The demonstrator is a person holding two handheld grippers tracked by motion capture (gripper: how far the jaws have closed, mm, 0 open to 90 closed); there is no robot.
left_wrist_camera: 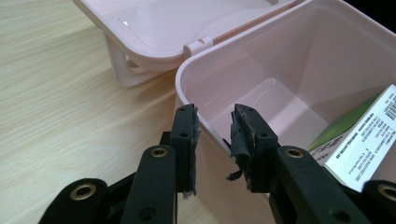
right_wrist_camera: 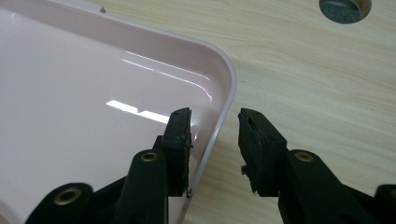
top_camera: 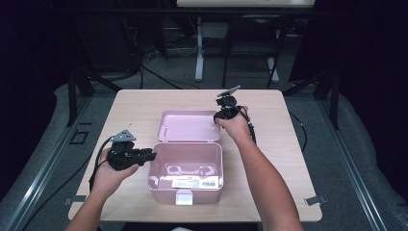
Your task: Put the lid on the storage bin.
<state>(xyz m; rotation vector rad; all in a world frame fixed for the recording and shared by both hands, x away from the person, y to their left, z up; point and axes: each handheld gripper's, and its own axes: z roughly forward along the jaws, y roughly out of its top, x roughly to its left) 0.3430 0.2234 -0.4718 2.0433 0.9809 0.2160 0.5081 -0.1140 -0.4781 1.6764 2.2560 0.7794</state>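
Pale wood made up the table [top_camera: 269, 144], and everything on it sat around one landmark, the pink plastic box [top_camera: 186, 185], which stood open near the table's front edge. Hinged to the box's far wall, the pink lid [top_camera: 187, 126] lay flat on the table behind the box, inner face up. Inside the box, against its front wall, lay a white carton [top_camera: 195, 182] with printed labels; in the left gripper view a green side of this carton showed beside the white one. A pale latch [top_camera: 184, 197] hung on the outside of the box's front wall.

The left hand-held gripper [left_wrist_camera: 214, 135] was level at the box's left wall, its jaws partly open and straddling the rim there, one pad outside the box and one inside; the pads did not press the wall. The right hand-held gripper [right_wrist_camera: 214, 135] was beyond the box, at the lid's right far corner. Its jaws stood partly open across the lid's raised edge, one pad over the inner face and the other over bare table, with a clear gap on the outer side.
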